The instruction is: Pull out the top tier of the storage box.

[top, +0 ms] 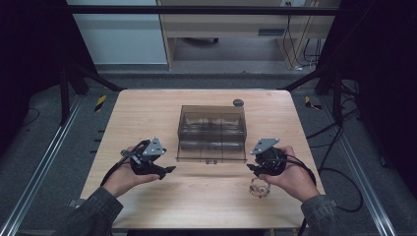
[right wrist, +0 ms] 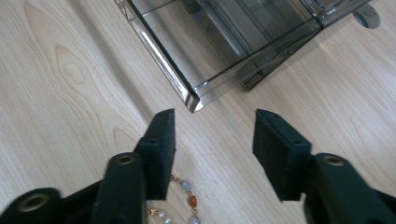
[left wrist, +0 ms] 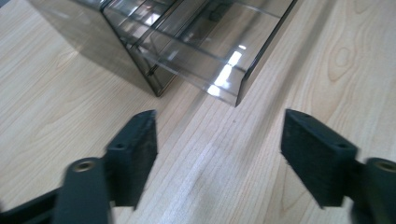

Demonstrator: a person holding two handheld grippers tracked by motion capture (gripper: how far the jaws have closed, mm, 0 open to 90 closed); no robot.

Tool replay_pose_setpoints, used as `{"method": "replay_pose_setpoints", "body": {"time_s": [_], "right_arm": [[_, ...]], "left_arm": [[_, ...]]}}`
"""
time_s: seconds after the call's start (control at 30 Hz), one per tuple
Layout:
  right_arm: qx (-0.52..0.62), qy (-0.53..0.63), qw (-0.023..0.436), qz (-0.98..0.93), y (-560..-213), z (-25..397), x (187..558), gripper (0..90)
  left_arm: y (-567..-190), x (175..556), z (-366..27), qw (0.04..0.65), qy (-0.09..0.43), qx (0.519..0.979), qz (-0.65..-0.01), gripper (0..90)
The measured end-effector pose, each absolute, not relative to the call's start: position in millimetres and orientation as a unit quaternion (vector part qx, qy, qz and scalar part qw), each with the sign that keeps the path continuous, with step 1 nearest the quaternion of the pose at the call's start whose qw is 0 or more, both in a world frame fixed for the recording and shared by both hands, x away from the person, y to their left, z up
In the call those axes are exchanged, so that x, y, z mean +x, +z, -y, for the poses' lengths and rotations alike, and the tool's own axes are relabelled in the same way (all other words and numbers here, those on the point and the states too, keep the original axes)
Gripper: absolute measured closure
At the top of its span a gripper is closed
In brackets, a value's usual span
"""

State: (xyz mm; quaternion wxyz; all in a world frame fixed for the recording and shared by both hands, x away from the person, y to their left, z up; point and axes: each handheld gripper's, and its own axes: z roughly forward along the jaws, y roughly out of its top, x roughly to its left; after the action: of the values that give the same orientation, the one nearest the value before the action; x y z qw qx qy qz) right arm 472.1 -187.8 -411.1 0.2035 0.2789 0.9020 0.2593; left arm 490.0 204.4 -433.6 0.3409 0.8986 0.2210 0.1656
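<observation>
- left gripper (top: 167, 169), held in the left hand (top: 125, 178): jaws spread wide, nothing between them, above bare wooden table (top: 147, 113). Same in left gripper view (left wrist: 219, 144), only wood grain in the gap.
- smoky clear drawer box (top: 212, 132): ahead and to the right of the left gripper, ahead and to the left of the right one. Bottom drawer (top: 211, 151) pulled out toward the person.
- in left gripper view the drawer's near corner (left wrist: 236, 86) sits just past the jaw tips, apart from them.
- small dark round disc (top: 238, 102) on the table beyond the box's far right corner.
- right gripper (top: 252, 168), held in the right hand (top: 290, 178): jaws moderately apart, gripping nothing.
- bead bracelet (top: 259, 189): on the table just under/behind the right gripper, beside the right hand. In right gripper view (right wrist: 189, 205) it lies low by the left jaw's base, not between the pads; contact cannot be told.
- drawer corner (right wrist: 194, 100) just ahead of the right jaws.
</observation>
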Motion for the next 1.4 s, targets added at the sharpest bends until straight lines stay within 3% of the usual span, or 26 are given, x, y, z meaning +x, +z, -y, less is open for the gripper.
{"method": "replay_pose_setpoints", "body": {"time_s": [0.17,0.53,1.03,1.4], "right_arm": [[0.289,0.252,0.22,-0.897,-413,195,464,35.7],[0.311,0.249,0.212,-0.892,-416,202,453,24.8],[0.333,0.24,0.165,-0.897,-435,205,440,21.5],[0.345,0.212,0.136,-0.904,-450,212,438,23.7]], "left_arm": [[-447,479,-211,0.358,0.186,0.88,-0.25,13.7],[-459,468,-228,0.373,0.208,0.861,-0.278,9.6],[-477,463,-267,0.363,0.246,0.84,-0.32,7.1],[-485,466,-273,0.352,0.255,0.836,-0.334,4.8]]}}
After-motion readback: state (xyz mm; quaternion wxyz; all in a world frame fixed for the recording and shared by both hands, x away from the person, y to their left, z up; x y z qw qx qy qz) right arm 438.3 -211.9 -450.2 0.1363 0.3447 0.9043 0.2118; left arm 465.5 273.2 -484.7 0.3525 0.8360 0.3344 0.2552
